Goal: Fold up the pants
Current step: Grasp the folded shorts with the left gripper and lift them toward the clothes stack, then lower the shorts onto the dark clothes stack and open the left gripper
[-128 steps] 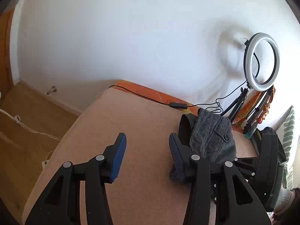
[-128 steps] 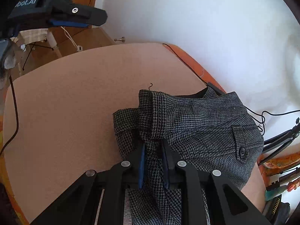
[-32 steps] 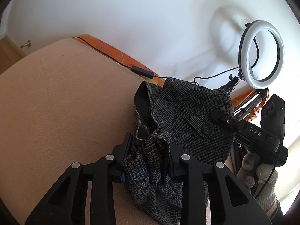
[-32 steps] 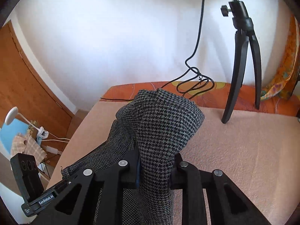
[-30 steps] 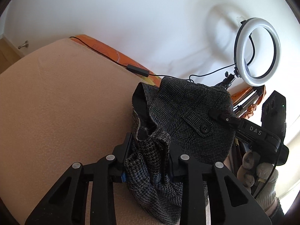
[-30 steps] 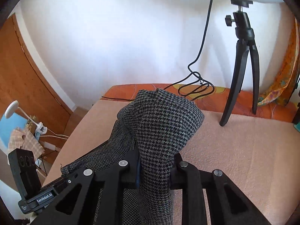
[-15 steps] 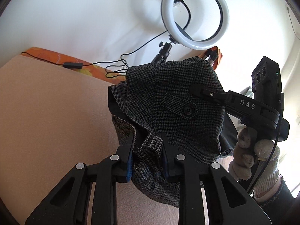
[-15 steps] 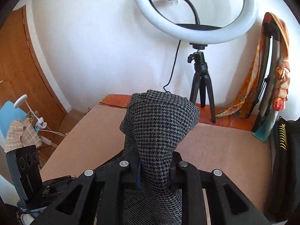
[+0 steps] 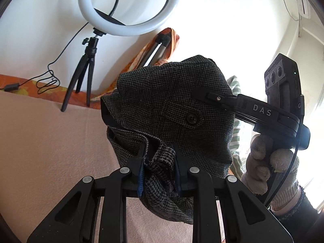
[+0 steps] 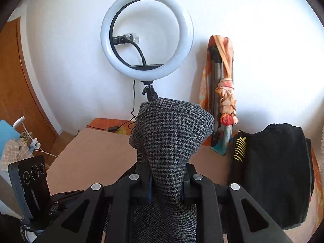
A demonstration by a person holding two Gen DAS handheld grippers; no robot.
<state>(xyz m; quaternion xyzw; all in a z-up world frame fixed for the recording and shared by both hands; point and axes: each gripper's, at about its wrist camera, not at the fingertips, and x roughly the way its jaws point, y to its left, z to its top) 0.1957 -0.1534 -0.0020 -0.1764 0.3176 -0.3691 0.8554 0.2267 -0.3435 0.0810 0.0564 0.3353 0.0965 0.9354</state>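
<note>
The grey houndstooth pants (image 9: 172, 109) hang bunched in the air between both grippers, above the pink-covered table (image 9: 50, 141). A button pocket flap (image 9: 182, 115) faces the left wrist view. My left gripper (image 9: 159, 162) is shut on a gathered edge of the pants. My right gripper (image 10: 167, 178) is shut on another part of the pants (image 10: 172, 133), which rise in a hump in front of it. The right gripper also shows in the left wrist view (image 9: 204, 95), clamped on the fabric at the right. The rest of the pants is hidden below the grippers.
A ring light (image 10: 146, 36) on a small black tripod (image 9: 81, 75) stands at the table's back edge with its cable (image 9: 44, 81). An orange cloth hangs on a stand (image 10: 222, 93). A black bag (image 10: 271, 172) sits at the right. A wooden door (image 10: 16, 93) is at the left.
Both grippers have lifted the pants well up off the table and swung toward the ring light and the right side. Both stay shut on the fabric.
</note>
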